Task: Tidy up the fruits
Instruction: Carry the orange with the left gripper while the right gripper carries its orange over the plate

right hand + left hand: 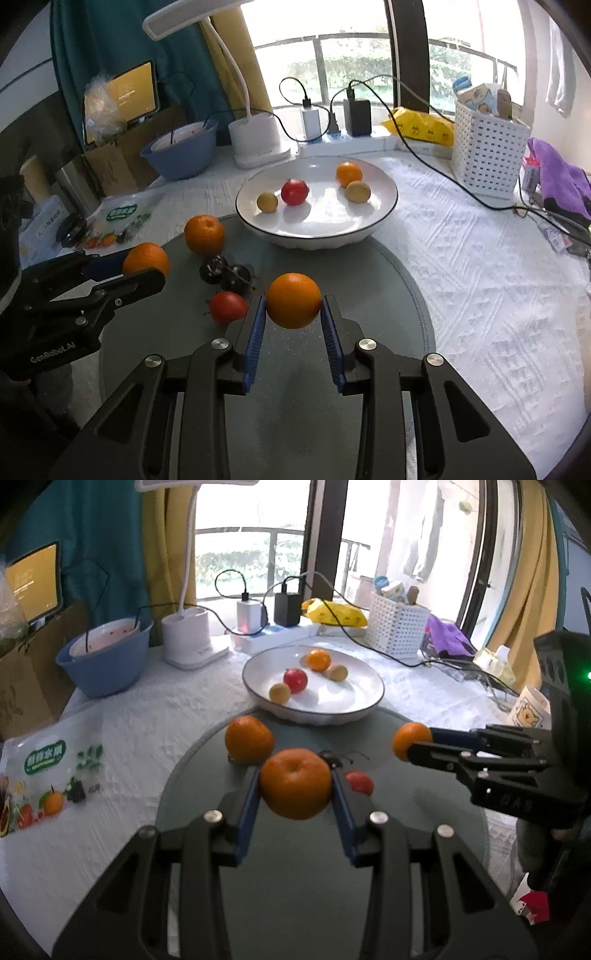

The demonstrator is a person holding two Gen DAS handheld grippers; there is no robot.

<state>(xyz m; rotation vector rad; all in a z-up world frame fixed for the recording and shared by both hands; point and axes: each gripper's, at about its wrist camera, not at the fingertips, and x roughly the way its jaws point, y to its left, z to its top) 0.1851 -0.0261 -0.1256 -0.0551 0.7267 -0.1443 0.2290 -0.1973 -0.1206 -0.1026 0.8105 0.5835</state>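
My left gripper (295,775) is shut on a large orange (295,790), held just above the round grey mat (295,867). My right gripper (293,300) is shut on a smaller orange (293,314), also lifted off the mat. Each gripper shows in the other's view, the right gripper (421,740) and the left gripper (144,267). Left on the mat are one orange (204,234), two dark fruits (225,273) and a red fruit (228,306). The white plate (321,218) beyond holds an orange, a red fruit and two yellowish fruits.
Behind the plate stand a white desk lamp base (255,138), chargers with trailing cables (354,110), a white perforated basket (487,155) and a blue bowl (181,151). A printed fruit bag (40,786) lies left of the mat on the white cloth.
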